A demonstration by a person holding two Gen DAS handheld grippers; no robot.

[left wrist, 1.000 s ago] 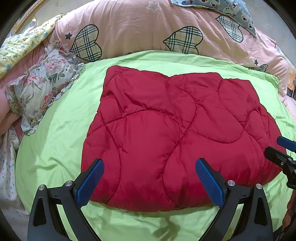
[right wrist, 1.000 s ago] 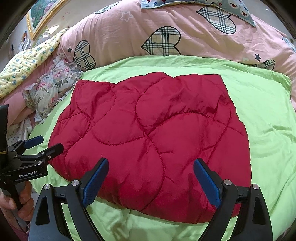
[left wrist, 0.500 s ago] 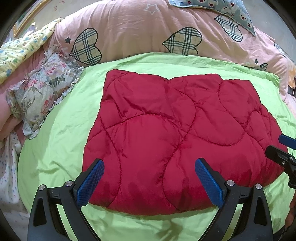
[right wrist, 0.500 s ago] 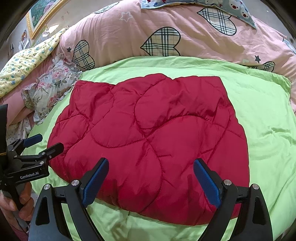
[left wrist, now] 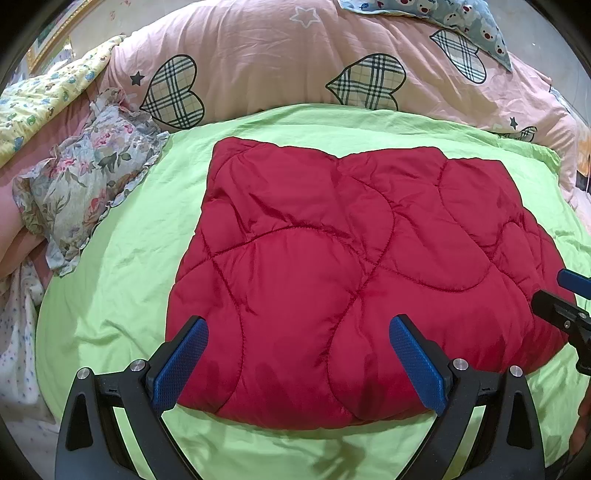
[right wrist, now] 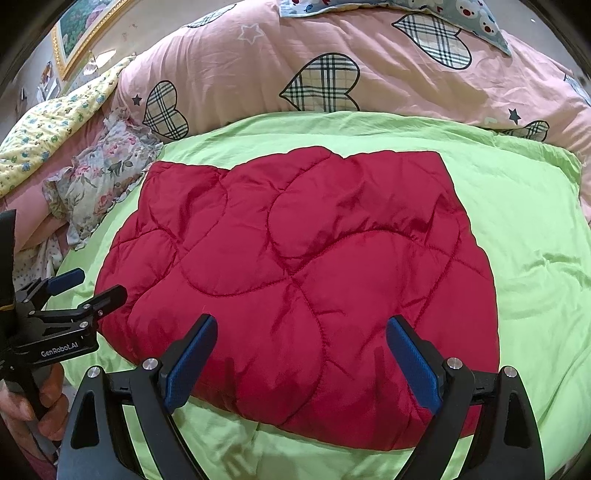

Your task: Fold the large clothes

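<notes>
A red quilted jacket (left wrist: 351, 273) lies folded into a flat block on the green sheet (left wrist: 110, 280); it also shows in the right wrist view (right wrist: 303, 280). My left gripper (left wrist: 299, 365) is open and empty, hovering over the jacket's near left edge. My right gripper (right wrist: 299, 365) is open and empty over the near right edge. Each gripper shows at the side of the other's view: the right one (left wrist: 565, 295), the left one (right wrist: 77, 288).
A pink duvet with plaid hearts (left wrist: 295, 62) is heaped behind the sheet. A floral pillow (left wrist: 85, 184) lies at the left, a yellow floral cloth (left wrist: 44, 103) beyond it. A framed picture (right wrist: 85, 29) hangs on the wall at far left.
Both grippers have drawn back a little toward me; the jacket sits slightly higher and farther in both views. The jacket itself has not moved, and both grippers stay open.
</notes>
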